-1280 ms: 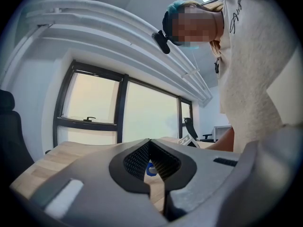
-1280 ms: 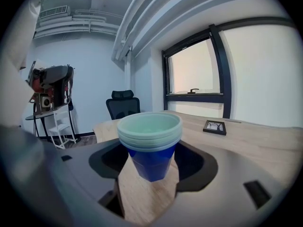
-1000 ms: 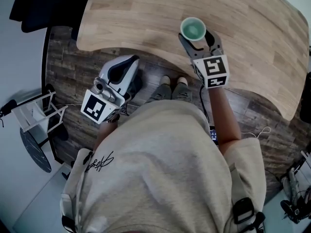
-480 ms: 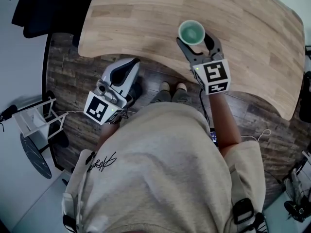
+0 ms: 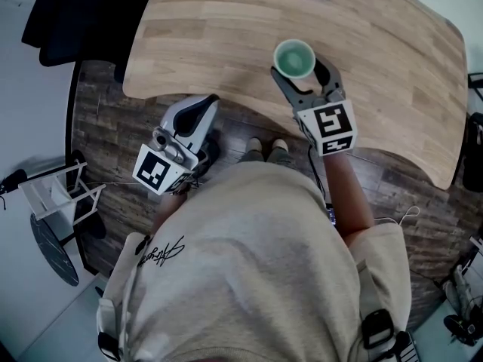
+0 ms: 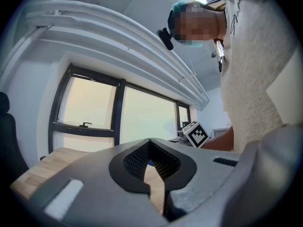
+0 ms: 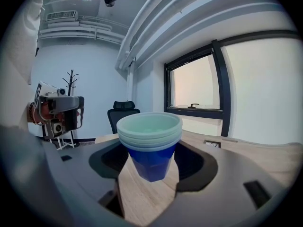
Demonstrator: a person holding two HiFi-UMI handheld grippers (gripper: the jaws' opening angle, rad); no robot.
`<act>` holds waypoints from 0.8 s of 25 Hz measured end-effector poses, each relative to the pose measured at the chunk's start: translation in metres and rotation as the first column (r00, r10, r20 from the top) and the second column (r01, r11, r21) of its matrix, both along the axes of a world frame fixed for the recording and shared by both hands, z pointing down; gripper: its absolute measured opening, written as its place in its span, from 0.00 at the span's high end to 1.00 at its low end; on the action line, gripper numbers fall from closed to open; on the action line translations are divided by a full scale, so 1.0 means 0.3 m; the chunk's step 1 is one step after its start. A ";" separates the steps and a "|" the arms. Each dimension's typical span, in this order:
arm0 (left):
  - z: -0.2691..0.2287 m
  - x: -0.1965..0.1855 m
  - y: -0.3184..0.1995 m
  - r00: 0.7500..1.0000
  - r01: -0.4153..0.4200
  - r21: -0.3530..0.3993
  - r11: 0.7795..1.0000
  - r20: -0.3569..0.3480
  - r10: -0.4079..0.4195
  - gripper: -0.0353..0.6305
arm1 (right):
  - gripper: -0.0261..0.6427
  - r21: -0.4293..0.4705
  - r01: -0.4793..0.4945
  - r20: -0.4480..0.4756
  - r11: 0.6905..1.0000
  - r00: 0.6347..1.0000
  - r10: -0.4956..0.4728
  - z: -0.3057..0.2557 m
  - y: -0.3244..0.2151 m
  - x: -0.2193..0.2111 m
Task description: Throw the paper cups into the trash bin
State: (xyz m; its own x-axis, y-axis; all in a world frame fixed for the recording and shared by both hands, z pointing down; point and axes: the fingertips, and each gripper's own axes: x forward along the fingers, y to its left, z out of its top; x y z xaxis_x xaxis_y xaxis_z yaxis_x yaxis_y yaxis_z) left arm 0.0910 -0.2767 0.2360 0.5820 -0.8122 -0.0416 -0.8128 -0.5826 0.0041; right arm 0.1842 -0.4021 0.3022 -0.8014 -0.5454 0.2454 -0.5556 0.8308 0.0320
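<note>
Right tool (image 5: pixel 299 69) spread. The stacked paper cups (image 5: pixel 294 57) stand between its jaws on the worktop (image 5: pixel 204 29), apparently ungripped. Risk: an off-centre closure tips or crushes the stack (thin walls). Left tool (image 5: pixel 204 104) pressed together, empty.

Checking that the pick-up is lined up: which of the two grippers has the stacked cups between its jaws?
The right gripper: the stack of blue cups stands between its parted jaws. The left gripper has its jaws together with nothing between them.
</note>
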 end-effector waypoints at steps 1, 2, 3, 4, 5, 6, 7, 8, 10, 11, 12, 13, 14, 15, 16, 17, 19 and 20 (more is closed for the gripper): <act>-0.002 0.001 -0.002 1.000 -0.001 0.002 1.000 0.000 0.001 0.94 | 0.51 0.000 0.002 -0.001 1.000 1.000 -0.002 -0.001 0.002 0.001; -0.003 0.002 -0.005 1.000 -0.002 0.004 1.000 -0.001 0.002 0.94 | 0.51 0.001 0.004 -0.001 1.000 1.000 -0.004 -0.004 0.004 0.001; -0.005 0.003 -0.007 1.000 -0.002 0.007 1.000 -0.001 0.002 0.94 | 0.51 0.003 0.006 0.002 1.000 1.000 -0.006 -0.009 0.007 0.000; -0.007 0.003 -0.010 1.000 -0.003 0.008 1.000 -0.001 0.003 0.94 | 0.51 0.005 0.009 0.005 1.000 1.000 -0.009 -0.014 0.009 -0.003; -0.009 0.005 -0.012 1.000 -0.003 0.010 1.000 -0.002 0.003 0.94 | 0.51 0.007 0.012 0.009 1.000 1.000 -0.012 -0.020 0.010 -0.004; -0.010 0.007 -0.013 1.000 -0.004 0.011 1.000 -0.002 0.004 0.94 | 0.51 0.007 0.014 0.012 1.000 1.000 -0.014 -0.024 0.012 -0.004; -0.010 0.010 -0.014 1.000 -0.004 0.012 1.000 -0.003 0.004 0.94 | 0.51 0.006 0.015 0.014 1.000 1.000 -0.016 -0.026 0.013 -0.003; -0.010 0.013 -0.014 1.000 -0.003 0.013 1.000 -0.003 0.003 0.94 | 0.51 0.005 0.017 0.016 1.000 1.000 -0.017 -0.027 0.013 -0.001; -0.014 0.019 -0.012 1.000 0.000 0.021 1.000 -0.004 0.000 0.94 | 0.51 0.000 0.019 0.018 1.000 1.000 -0.019 -0.026 0.013 0.005; -0.017 0.021 -0.011 1.000 0.003 0.027 1.000 -0.005 -0.002 0.94 | 0.51 -0.002 0.022 0.019 1.000 1.000 -0.022 -0.026 0.013 0.007; -0.020 0.023 -0.009 1.000 0.006 0.030 1.000 -0.005 -0.006 0.94 | 0.51 -0.002 0.025 0.020 1.000 0.999 -0.025 -0.029 0.013 0.008; -0.020 0.025 -0.008 1.000 0.011 0.031 0.999 -0.005 -0.010 0.94 | 0.51 0.000 0.030 0.020 1.000 0.999 -0.030 -0.032 0.015 0.009; -0.020 0.026 -0.005 1.000 0.016 0.030 0.999 -0.005 -0.016 0.94 | 0.51 0.002 0.035 0.018 0.999 0.999 -0.035 -0.035 0.016 0.010; -0.019 0.027 -0.003 1.000 0.022 0.029 0.999 -0.004 -0.022 0.94 | 0.51 0.004 0.040 0.017 0.999 0.999 -0.040 -0.038 0.018 0.012; -0.020 0.027 0.000 1.000 0.028 0.029 0.999 -0.004 -0.028 0.94 | 0.51 0.005 0.045 0.017 0.999 0.999 -0.046 -0.040 0.020 0.012; -0.021 0.027 0.003 0.999 0.034 0.030 0.999 -0.004 -0.034 0.94 | 0.51 0.006 0.051 0.019 0.999 0.999 -0.051 -0.043 0.021 0.012; -0.022 0.028 0.012 0.999 0.051 0.033 0.998 -0.003 -0.051 0.94 | 0.51 0.009 0.068 0.022 0.998 0.997 -0.068 -0.046 0.024 0.008; -0.020 0.027 0.019 0.998 0.064 0.033 0.997 -0.001 -0.064 0.94 | 0.51 0.010 0.080 0.022 0.997 0.997 -0.080 -0.045 0.027 0.005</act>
